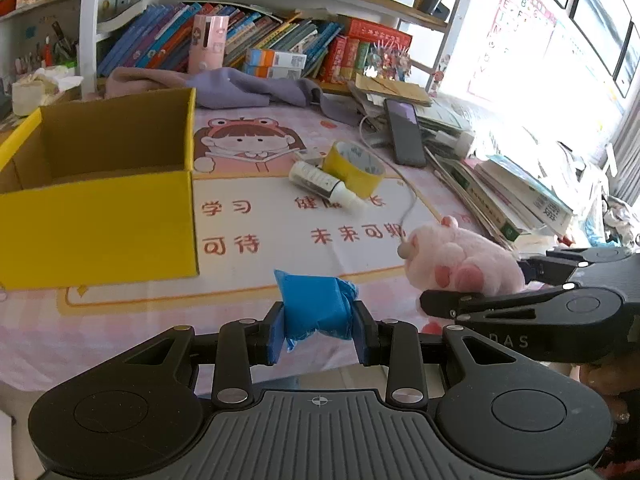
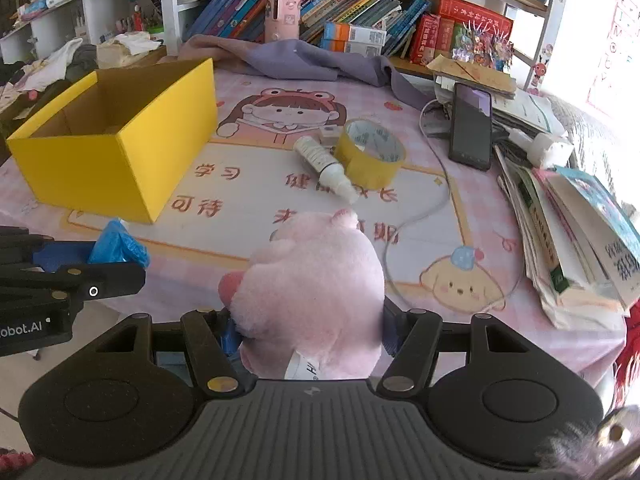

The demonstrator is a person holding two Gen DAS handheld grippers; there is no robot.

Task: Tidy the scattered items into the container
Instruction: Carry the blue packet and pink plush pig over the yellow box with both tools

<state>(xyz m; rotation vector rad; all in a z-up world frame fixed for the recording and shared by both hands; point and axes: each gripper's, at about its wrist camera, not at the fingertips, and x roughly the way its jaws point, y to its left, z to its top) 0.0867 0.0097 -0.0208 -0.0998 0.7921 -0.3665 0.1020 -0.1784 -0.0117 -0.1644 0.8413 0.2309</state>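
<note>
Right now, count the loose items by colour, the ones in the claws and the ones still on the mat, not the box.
Blue: 1, the blue packet in the left claw
Pink: 1, the plush toy in the right claw
Yellow: 1, the tape roll
White: 1, the bottle
Total: 4

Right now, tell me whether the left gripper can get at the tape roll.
Probably not yet. The left gripper is already shut on a blue bag, so it has no free jaws. The path across the mat to the tape roll looks open, though a white bottle lies against its near side.
</note>
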